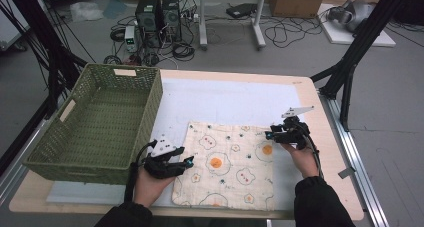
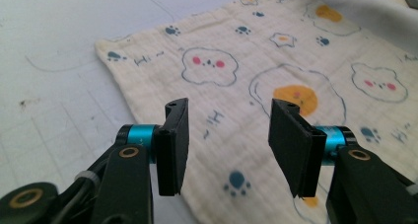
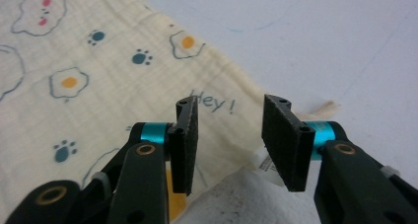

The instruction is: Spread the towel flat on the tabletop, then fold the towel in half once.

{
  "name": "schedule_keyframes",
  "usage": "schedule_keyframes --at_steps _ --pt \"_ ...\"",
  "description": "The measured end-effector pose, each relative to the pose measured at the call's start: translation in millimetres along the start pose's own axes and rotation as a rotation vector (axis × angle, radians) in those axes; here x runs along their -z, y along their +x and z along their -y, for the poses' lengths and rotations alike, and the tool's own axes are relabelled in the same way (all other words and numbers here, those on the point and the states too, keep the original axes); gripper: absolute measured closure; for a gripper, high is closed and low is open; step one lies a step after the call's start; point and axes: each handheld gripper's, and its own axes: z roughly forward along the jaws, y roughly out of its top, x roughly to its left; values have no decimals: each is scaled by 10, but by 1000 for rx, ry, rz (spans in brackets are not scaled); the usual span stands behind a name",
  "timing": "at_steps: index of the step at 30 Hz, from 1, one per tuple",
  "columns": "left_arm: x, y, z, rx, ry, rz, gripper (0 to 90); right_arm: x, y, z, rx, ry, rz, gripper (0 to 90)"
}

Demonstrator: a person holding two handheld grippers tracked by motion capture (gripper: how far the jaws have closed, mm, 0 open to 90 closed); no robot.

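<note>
- Cloth (image 1: 227, 162) with fried-egg, cloud and paw prints lies spread flat on the white mat (image 1: 225, 99), near the front edge of the table (image 1: 320, 117), with the green woven basket (image 1: 97, 122) just beside it on your left.
- Your left gripper (image 1: 187, 160) sits at the cloth's left edge, jaws parted and holding nothing; in the left gripper view the left gripper (image 2: 229, 140) has the cloth (image 2: 276, 76) running between and beyond its pads, so you look lined up to pinch that edge.
- Your right gripper (image 1: 270, 135) is at the far right corner, also spread apart and empty. In the right gripper view the right gripper (image 3: 231, 140) hangs over the cloth (image 3: 98, 86) near the "Hey!" print, and a turned-up bit of fabric with a small label lies just below its jaws.
- With one gripper on each side, my guess is you mean to lift or fold the cloth, and the basket stands close as a likely place to put it.
- Lower both onto the fabric before closing; thin weave like this can slip from a shallow pinch.
</note>
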Motion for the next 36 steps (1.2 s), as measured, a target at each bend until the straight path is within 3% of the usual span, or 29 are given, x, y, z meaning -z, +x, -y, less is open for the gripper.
schedule_keyframes --at_steps 4,12,17,22,26,31,36 --pt "-120 41 -80 35 -31 -15 531 29 26 37 10 -10 -8 529" --pt "-269 116 -292 55 -29 -47 553 61 58 113 23 -27 -57 485" --pt "-352 122 -486 30 -21 -61 554 90 93 86 51 -51 -61 479" --pt "-432 162 -555 29 -10 -74 556 93 94 87 40 -50 -67 469" --pt "-529 262 -505 53 50 -110 519 56 100 85 37 -32 -64 460" --pt "-589 369 -470 82 75 -149 532 4 83 84 30 -23 -46 456" --pt "-673 455 -410 95 150 -209 549 -54 49 91 13 -9 -33 445"
